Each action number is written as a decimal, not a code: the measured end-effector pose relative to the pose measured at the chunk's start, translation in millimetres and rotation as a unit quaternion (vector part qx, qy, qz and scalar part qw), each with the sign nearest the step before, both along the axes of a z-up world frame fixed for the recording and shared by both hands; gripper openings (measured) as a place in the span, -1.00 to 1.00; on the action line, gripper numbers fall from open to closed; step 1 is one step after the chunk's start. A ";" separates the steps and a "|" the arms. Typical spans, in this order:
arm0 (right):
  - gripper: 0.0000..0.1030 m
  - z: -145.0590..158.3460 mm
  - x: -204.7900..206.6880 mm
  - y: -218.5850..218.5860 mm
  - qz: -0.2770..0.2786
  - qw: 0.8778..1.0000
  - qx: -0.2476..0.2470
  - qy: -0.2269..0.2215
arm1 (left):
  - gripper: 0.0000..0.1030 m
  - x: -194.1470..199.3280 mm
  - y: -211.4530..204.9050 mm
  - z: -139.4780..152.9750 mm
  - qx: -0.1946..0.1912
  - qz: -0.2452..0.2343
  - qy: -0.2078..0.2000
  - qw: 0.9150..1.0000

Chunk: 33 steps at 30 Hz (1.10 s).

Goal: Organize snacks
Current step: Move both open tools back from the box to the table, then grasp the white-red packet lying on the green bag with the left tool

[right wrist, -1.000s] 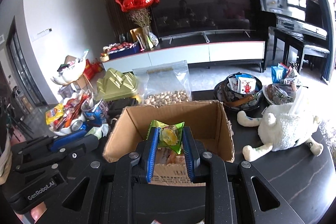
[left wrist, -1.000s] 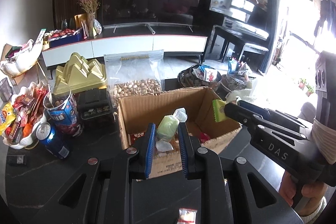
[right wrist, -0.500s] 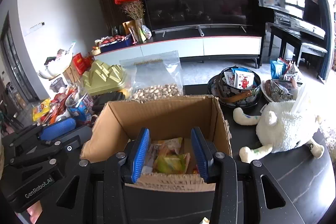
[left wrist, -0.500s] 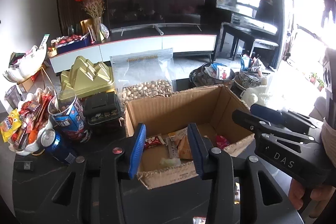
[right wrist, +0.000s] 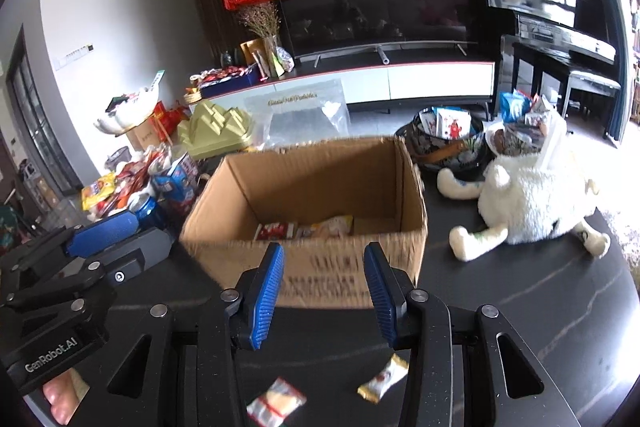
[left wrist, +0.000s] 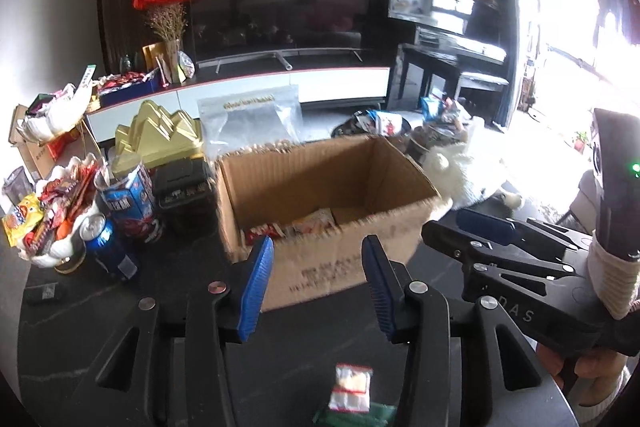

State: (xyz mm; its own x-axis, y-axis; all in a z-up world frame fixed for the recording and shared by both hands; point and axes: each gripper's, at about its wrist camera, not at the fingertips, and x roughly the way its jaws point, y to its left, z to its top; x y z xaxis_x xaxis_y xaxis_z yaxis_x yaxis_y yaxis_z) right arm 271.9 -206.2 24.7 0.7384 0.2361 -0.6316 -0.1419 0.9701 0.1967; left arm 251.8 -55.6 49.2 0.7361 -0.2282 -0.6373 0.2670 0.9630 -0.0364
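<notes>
- Left wrist view: left gripper at lower centre, jaws just opened further, spread with nothing between them. Behind it, mid-frame, the cardboard box holds snack packets. A clear wrapped snack lies bottom centre.
- Right wrist view: right gripper spread and empty before the box; a gold-ended candy lies on the dark table, bottom centre.

- Our left camera sits on the left tool. It looks forward and down over the dark worktop, close to the cardboard box.
- Our right camera sits on the right tool and looks the same way, just as close.
- We see the box, the TV and each other's tool in both views.
</notes>
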 end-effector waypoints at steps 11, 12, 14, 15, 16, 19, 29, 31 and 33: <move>-0.16 -34.1 -33.4 -14.0 -0.010 0.999 0.010 0.035 | -0.09 -27.6 -14.4 -33.1 0.001 -0.012 0.038 0.999; -0.16 -39.7 -36.0 -15.0 -0.012 0.999 0.009 0.040 | -0.07 -29.7 -15.4 -37.0 0.001 -0.012 0.041 0.999; -0.16 -48.5 -39.8 -16.9 -0.016 0.999 0.009 0.046 | -0.04 -33.8 -16.6 -47.2 0.003 -0.012 0.049 0.999; -0.16 -53.5 -41.7 -17.6 -0.018 0.999 0.008 0.049 | -0.04 -35.1 -16.7 -52.6 0.004 -0.013 0.054 0.998; -0.16 -59.0 -44.0 -18.2 -0.020 0.998 0.009 0.053 | -0.04 -37.0 -17.4 -60.3 0.004 -0.015 0.062 0.998; -0.16 -74.3 -48.7 -19.1 -0.021 0.997 0.011 0.067 | -0.04 -40.6 -17.4 -78.5 0.009 -0.020 0.081 0.996; -0.16 -114.0 -54.6 -17.4 -0.024 0.994 0.000 0.110 | -0.02 -46.7 -20.0 -125.3 0.015 -0.037 0.124 0.991; -0.16 -122.2 -53.8 -15.6 -0.022 0.993 0.001 0.120 | 0.01 -45.5 -20.9 -132.5 0.017 -0.041 0.132 0.990; -0.16 -129.8 -52.6 -13.8 -0.022 0.991 -0.003 0.131 | 0.01 -44.2 -22.1 -140.8 0.017 -0.044 0.140 0.989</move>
